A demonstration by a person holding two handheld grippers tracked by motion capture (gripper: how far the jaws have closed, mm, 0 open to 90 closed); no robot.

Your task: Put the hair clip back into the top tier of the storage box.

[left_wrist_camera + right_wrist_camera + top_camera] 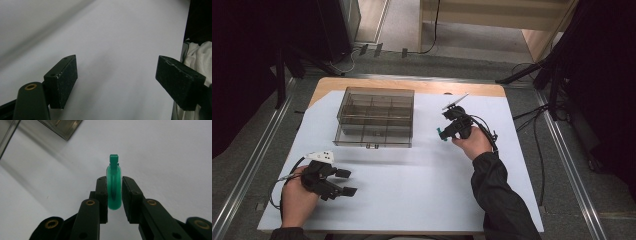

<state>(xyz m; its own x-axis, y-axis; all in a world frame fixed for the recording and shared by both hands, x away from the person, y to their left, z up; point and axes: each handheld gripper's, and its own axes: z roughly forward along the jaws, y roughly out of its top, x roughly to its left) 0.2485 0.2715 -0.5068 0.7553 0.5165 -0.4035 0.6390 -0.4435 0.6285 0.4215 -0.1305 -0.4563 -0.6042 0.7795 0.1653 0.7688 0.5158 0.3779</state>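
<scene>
A small green translucent plastic piece (114,186) with a square tab at its tip is pinched edge-on between the jaws of my right gripper (114,187), above the white sheet. From above, that right gripper (443,133) sits right of the compartment box (375,117), the green piece (440,133) showing at its tip. My left gripper (347,182) rests low at the near left of the sheet, open, with nothing between its pads (63,80); only white sheet lies beneath it.
The clear smoky box (58,126) has several compartments and stands at the back left of the white sheet (412,170). Bare wooden table edge (412,85) runs behind it. Cables trail off the right side. A white cloth (197,53) lies at the sheet's edge.
</scene>
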